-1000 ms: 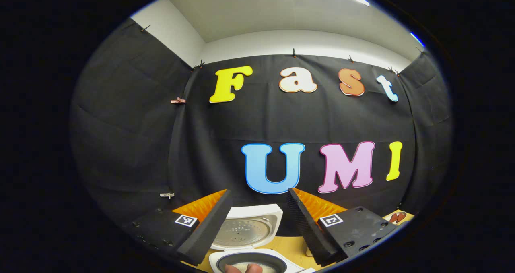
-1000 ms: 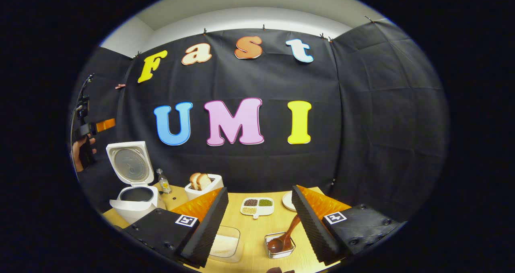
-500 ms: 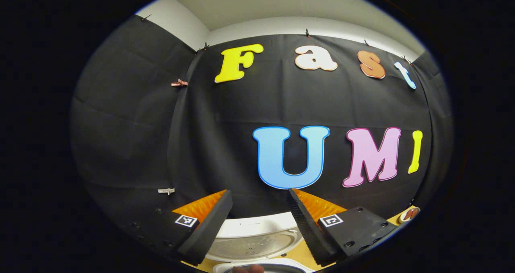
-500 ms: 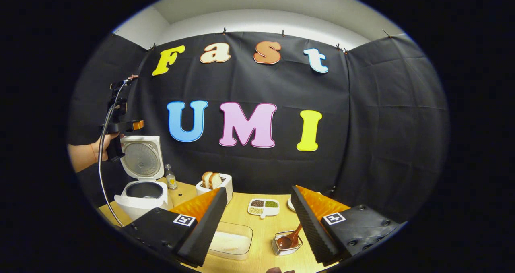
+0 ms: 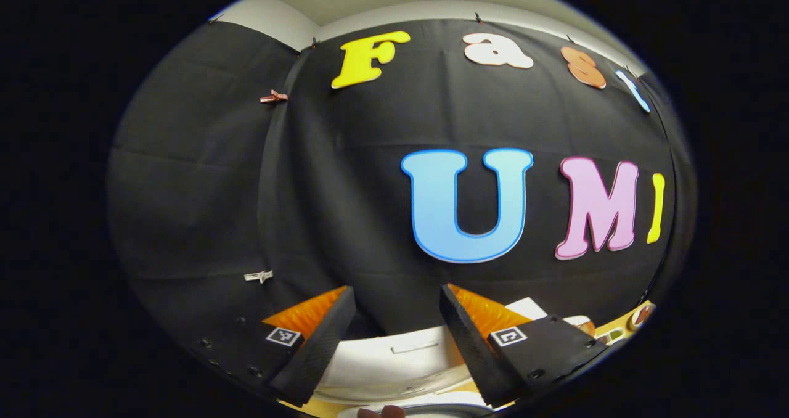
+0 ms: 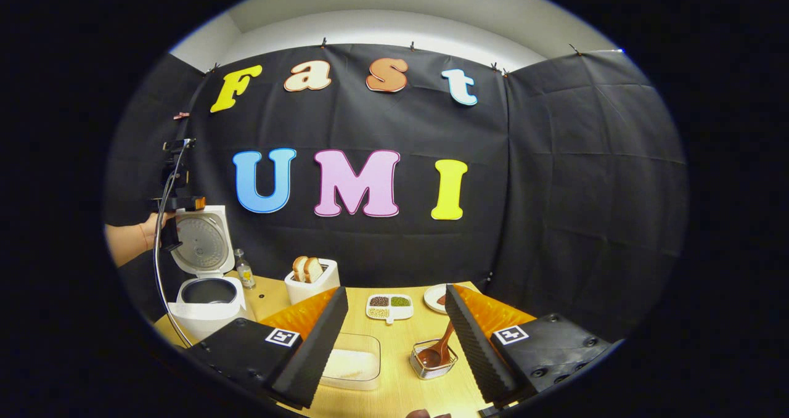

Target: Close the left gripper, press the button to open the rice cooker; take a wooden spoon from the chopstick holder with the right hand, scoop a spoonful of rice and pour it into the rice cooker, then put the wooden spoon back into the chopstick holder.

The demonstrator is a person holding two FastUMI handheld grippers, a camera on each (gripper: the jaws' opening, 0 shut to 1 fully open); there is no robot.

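Rice cooker (image 6: 206, 288) stood at the counter's (image 6: 394, 350) far left with its lid up, so the button step looked finished and fetching the spoon was in hand. The wooden spoon (image 6: 436, 349) leaned in the wire chopstick holder (image 6: 433, 364), just ahead of the right tool (image 6: 394, 338), whose jaws were spread wide and empty. Next, that tool would need to drop and straddle the handle. The left tool (image 5: 394, 338) was also wide open, holding nothing, above the lid.

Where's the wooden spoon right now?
In the right gripper view the wooden spoon stands bowl-down in the wire chopstick holder on the table, right of the clear rice container, between the open right hand-held gripper's fingers, untouched.
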